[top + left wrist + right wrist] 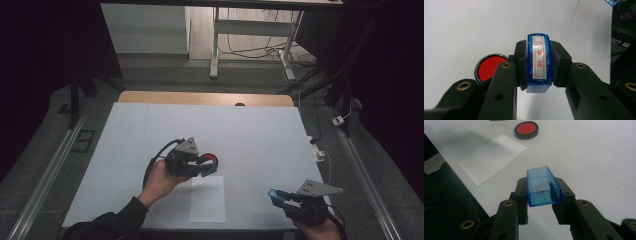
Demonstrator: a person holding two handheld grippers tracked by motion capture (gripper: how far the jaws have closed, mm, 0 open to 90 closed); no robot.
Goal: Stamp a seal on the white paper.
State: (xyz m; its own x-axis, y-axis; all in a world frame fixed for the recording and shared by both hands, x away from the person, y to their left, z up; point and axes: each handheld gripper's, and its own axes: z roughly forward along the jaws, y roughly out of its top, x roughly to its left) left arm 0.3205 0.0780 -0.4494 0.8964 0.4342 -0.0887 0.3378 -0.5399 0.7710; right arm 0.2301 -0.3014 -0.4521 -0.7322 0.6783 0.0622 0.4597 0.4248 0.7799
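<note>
Just left of centre in the high view, we clamp the blue stamp (539, 63) in our left gripper (202, 166), beside the red ink pad (491, 67), presumably for inking. At lower right, our right gripper (280, 196) pinches the stamp's blue cap (543, 186), keeping it clear of the white paper (207, 198) at bottom centre.
</note>
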